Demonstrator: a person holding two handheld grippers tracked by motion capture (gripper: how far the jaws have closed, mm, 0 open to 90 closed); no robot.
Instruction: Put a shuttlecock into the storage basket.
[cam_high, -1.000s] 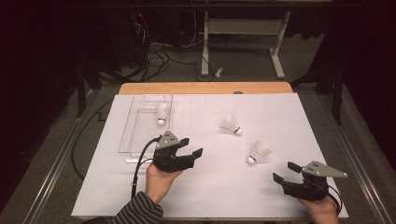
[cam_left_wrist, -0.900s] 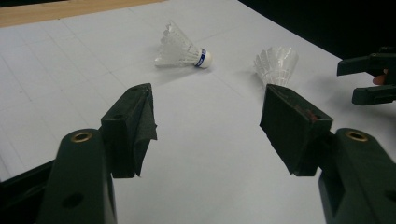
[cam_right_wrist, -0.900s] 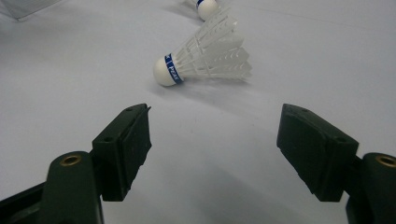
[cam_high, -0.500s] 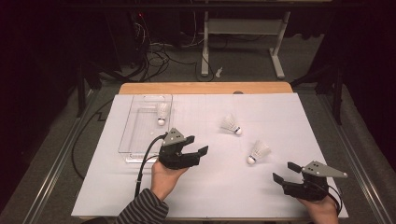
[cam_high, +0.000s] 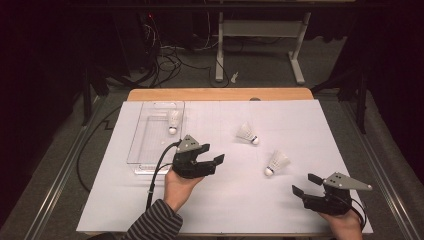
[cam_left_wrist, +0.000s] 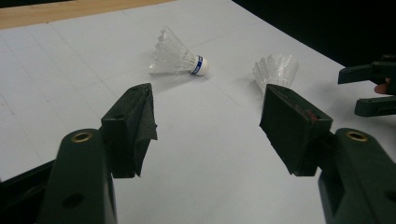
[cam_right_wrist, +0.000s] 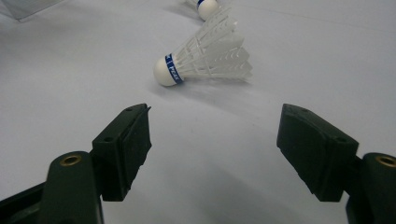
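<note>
Hovering over the white sheet (cam_high: 150, 200), the left gripper (cam_high: 212, 161) had its jaws spread wide and empty, aimed at the far shuttlecock (cam_high: 247, 133); the near shuttlecock (cam_high: 276, 163) lay just ahead of the right gripper (cam_high: 306, 185), also wide open and holding nothing; a third shuttlecock (cam_high: 173, 121) lay inside the clear tray (cam_high: 142, 145).

Left hand-held gripper (cam_left_wrist: 208, 126): jaws wide apart, nothing between. Ahead on white surface (cam_left_wrist: 210, 177): one shuttlecock (cam_left_wrist: 177, 56) lying sideways; second shuttlecock (cam_left_wrist: 275, 70) partly behind the jaw at picture right.
</note>
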